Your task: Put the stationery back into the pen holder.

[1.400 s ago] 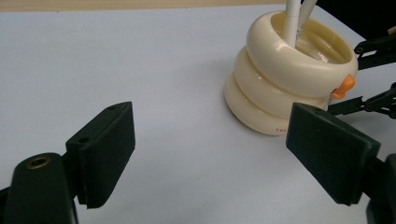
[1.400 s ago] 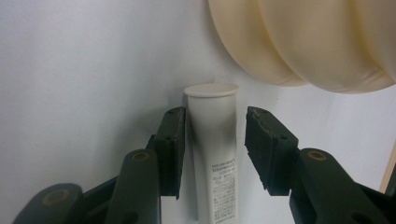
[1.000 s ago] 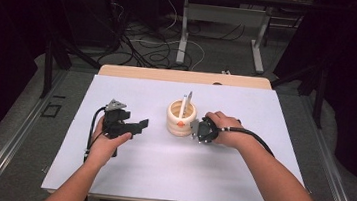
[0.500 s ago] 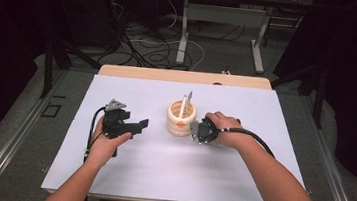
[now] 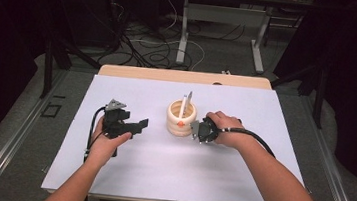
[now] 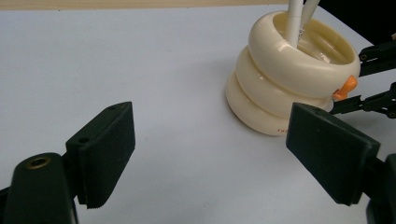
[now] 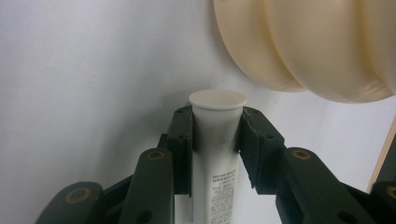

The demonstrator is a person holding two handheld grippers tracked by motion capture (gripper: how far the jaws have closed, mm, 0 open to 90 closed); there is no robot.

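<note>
The left gripper [image 5: 132, 124] is still resting left of the cream ringed holder [image 5: 181, 118], jaws spread wide. The right gripper [image 7: 215, 140] is staying just right of the holder, pinching a white tube [image 7: 216, 154]. White sticks [image 6: 298, 21] are standing inside the holder.

The surface [image 5: 108, 173] is overlooked from above; the cream holder [image 6: 289, 79] is viewed closely from each tool's own camera.
</note>
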